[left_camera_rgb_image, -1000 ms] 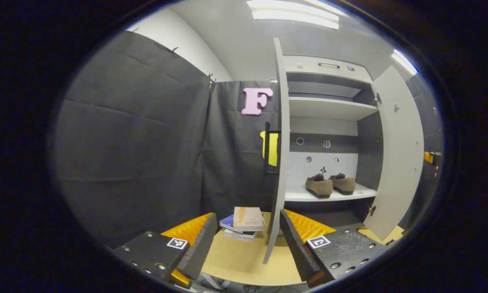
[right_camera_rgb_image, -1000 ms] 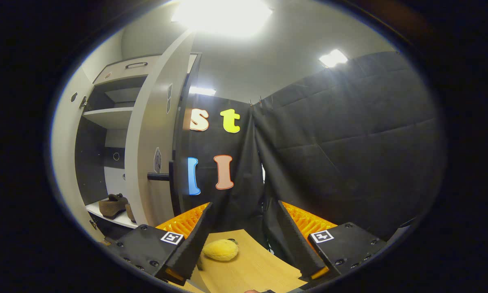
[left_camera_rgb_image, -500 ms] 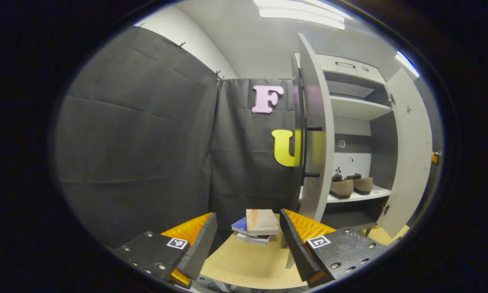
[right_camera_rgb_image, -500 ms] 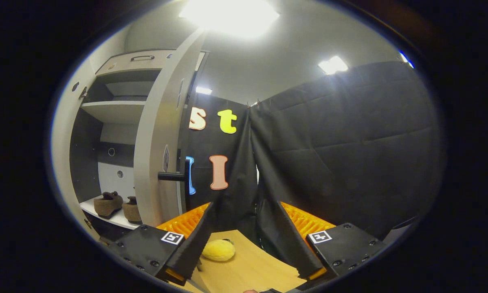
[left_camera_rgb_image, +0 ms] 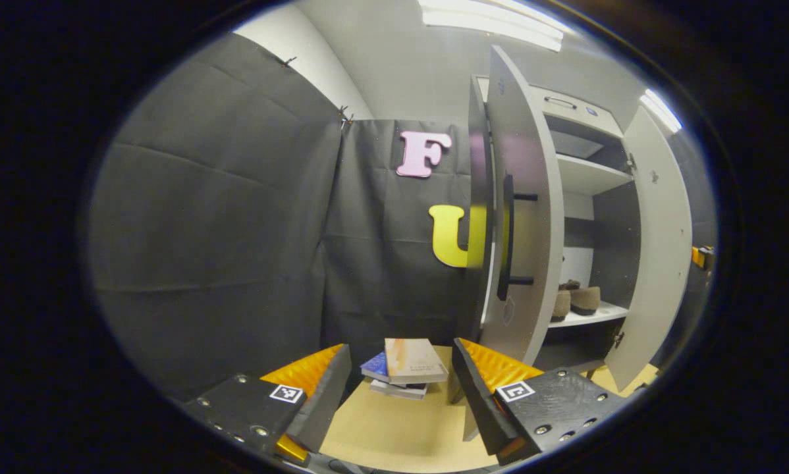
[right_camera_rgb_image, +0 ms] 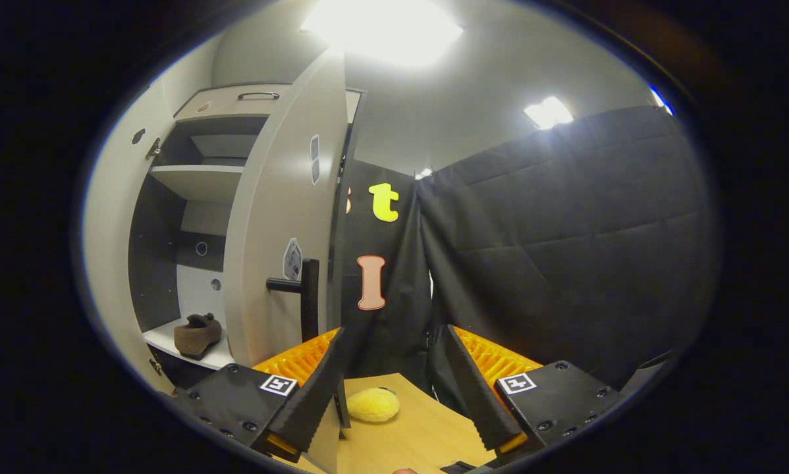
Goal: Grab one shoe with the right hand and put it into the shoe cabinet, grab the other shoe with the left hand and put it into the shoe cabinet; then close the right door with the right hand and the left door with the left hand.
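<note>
Tool (left_camera_rgb_image: 400, 388) L view: books (left_camera_rgb_image: 404, 367); R view: yellow plush (right_camera_rgb_image: 373, 404), both open.

In the left gripper view, the shoes (left_camera_rgb_image: 577, 300) were partly hidden behind the left door (left_camera_rgb_image: 523, 217), heels alone being seen. In the right gripper view, one shoe (right_camera_rgb_image: 197, 334) was seen; the other was covered by the right door (right_camera_rgb_image: 282, 217).

Bright ceiling lights (right_camera_rgb_image: 382, 25) glare high above the jaws; edges bend strongly, the picture stays sharp.
</note>
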A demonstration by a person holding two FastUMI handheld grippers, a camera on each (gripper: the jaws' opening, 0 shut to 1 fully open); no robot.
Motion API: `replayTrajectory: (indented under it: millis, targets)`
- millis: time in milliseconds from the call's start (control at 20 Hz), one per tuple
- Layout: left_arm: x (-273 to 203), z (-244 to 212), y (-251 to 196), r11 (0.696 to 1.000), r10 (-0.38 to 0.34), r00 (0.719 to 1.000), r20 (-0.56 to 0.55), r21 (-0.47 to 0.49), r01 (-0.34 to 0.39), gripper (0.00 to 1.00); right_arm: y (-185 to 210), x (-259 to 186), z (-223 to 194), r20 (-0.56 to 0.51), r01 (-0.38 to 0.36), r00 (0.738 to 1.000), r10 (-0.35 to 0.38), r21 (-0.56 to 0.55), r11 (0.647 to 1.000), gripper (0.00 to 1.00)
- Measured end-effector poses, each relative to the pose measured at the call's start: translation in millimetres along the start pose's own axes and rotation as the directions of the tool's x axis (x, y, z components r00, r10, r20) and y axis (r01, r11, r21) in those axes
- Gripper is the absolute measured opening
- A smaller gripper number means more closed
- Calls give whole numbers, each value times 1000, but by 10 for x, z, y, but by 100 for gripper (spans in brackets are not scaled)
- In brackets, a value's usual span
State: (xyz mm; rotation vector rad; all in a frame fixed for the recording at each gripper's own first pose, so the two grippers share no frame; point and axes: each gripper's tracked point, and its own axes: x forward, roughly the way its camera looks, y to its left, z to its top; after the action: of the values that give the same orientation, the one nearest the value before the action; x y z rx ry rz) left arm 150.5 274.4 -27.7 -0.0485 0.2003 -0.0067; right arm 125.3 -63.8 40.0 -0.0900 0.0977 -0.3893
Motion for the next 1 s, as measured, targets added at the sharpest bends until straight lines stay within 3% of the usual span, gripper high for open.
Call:
replayTrajectory:
  millis: [500, 550, 600, 1000]
  targets:
    - [51, -68, 266, 1000, 20, 1000, -6, -11, -21, 90, 1042, 20, -6, 1, -171, 985, 171, 3, 985, 92]
    - [29, -95, 318, 1000, 23, 1000, -7, -12, -24, 96, 1153, 27, -14, -1, -187, 982, 187, -5, 982, 95]
    - [15, -110, 365, 1000, 26, 1000, -8, -13, -26, 96, 1239, 31, -37, -4, -200, 980, 200, -15, 980, 95]
    - [227, 118, 357, 1000, 6, 1000, 21, -23, -6, 96, 1252, -156, -81, 13, -183, 983, 182, 13, 983, 98]
